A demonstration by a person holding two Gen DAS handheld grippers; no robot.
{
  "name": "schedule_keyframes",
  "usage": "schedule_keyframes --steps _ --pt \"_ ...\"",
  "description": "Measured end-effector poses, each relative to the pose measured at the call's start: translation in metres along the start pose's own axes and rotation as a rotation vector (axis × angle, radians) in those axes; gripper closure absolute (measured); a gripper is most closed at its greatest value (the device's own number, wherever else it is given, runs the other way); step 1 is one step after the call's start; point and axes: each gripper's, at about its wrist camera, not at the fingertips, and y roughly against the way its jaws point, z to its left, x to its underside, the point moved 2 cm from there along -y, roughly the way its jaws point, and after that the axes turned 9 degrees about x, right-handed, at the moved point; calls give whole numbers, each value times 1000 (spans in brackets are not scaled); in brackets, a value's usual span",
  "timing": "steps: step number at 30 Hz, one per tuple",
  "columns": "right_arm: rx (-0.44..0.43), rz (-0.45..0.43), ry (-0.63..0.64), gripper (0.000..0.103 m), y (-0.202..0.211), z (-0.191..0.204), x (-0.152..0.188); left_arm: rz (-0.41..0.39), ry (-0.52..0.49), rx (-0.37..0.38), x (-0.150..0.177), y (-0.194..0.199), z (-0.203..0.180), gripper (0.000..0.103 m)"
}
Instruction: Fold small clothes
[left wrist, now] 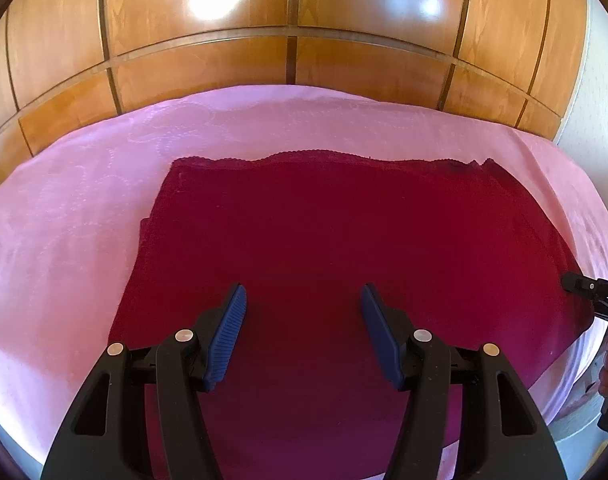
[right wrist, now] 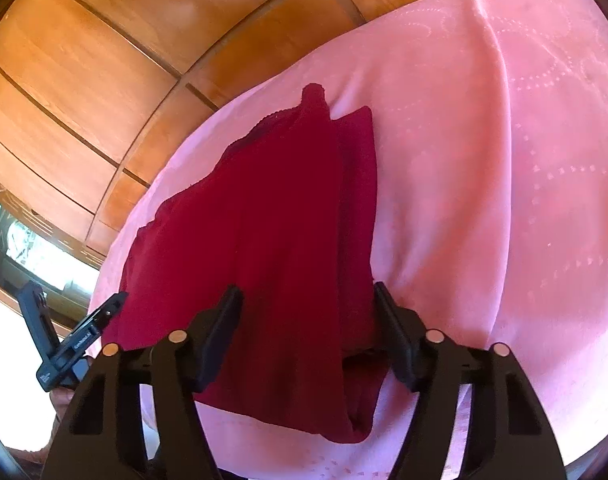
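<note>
The left tool (left wrist: 303,308) hovers over the near part of the dark red garment (left wrist: 336,248), fingers spread, nothing between them. The right tool (right wrist: 306,312) has its fingers spread astride the garment's (right wrist: 272,232) near right edge; pad contact cannot be determined. The garment lies folded flat on the pink tablecloth (left wrist: 64,220) covering the tabletop, scalloped hem at the far side. Wood-panelled wardrobe doors (left wrist: 288,20) stand behind.

Both wrist cameras look steeply down, close over the same red cloth (left wrist: 344,232) from opposite sides.
</note>
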Motion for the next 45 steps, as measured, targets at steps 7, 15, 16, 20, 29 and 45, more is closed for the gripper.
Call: schedule_keyframes --steps 7,15,16,20,29,45 --pt "27 30 53 65 -2 13 0 12 15 14 2 -4 3 44" --pt "48 42 86 73 5 30 -8 12 27 28 3 -5 4 44" --pt "51 42 89 74 7 32 -9 13 31 33 3 -5 5 44" --pt "21 28 96 75 18 46 -16 13 44 48 4 -5 6 44" --pt "-125 -31 228 77 29 140 -37 -35 193 268 -7 27 42 44" --pt "-239 176 618 78 -99 330 55 -155 524 494 -3 91 147 44"
